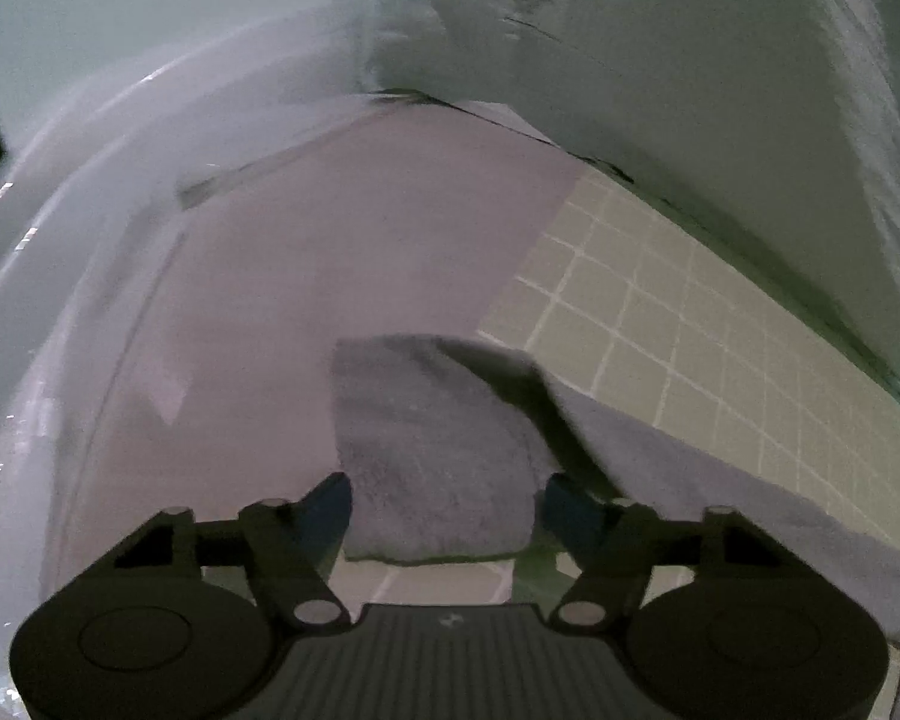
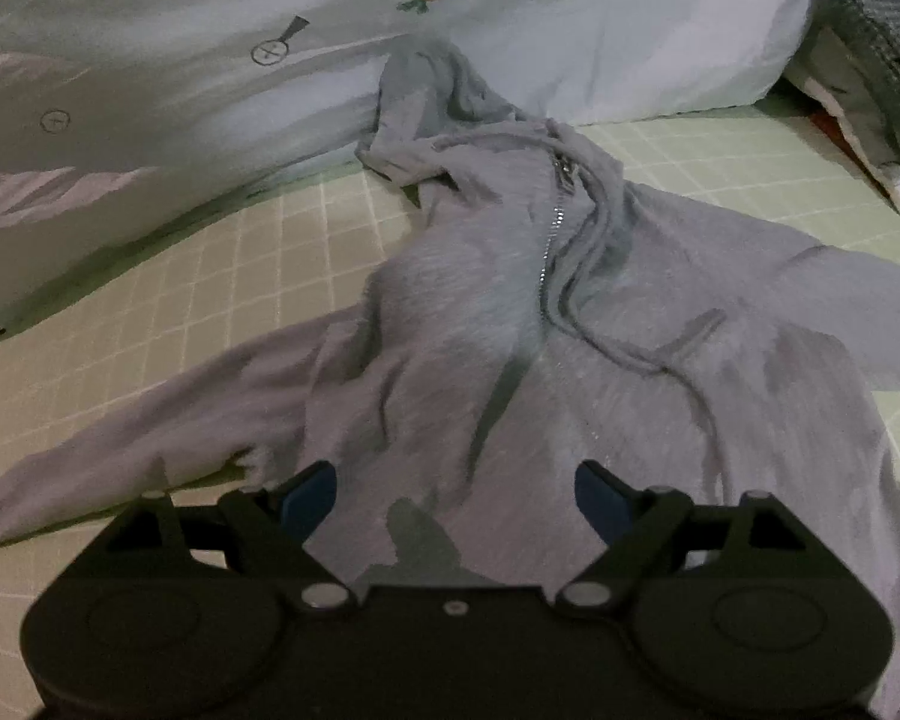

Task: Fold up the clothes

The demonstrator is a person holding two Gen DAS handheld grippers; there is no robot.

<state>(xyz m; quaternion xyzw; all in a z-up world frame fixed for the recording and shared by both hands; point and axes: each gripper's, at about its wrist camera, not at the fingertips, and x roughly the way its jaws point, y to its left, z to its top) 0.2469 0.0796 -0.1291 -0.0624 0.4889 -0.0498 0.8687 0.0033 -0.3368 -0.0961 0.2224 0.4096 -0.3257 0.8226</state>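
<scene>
You are working over a bed covered with a pale green checked sheet point(image 2: 210, 276), and the one landmark worth steering by is the grey zip hoodie point(image 2: 510, 348) spread front-up across it.

Going left to right from the hoodie: far to its left, bunched against the sheet, lies a pale printed quilt point(image 2: 180, 78) with a carrot motif. The hoodie's left sleeve point(image 2: 120, 420) runs out flat toward the left edge. Your left gripper point(image 1: 444, 510) hangs over that sleeve's cuff point(image 1: 432, 450), fingers partly apart with the cuff between them; I cannot tell whether the pads press on it. Your right gripper point(image 2: 456, 498) hovers above the hoodie's lower front, fingers spread wide and holding nothing. To the hoodie's upper right lies a checked garment point(image 2: 882, 24) on other bedding.

Risks, as I judge them: if the left fingers close shallowly, the thick cuff could slip out mid-fold. The hoodie's crumpled hood point(image 2: 432, 102) and loose drawstring point(image 2: 660, 348) may get trapped in the fold and leave it lumpy. The front already has ridges near the zipper point(image 2: 555, 222); folding over them would set creases. Dragging a sleeve could pull the sheet along.

Count: one hoodie, one cuff in reach, one zipper, one quilt, one checked garment, two grippers.
</scene>
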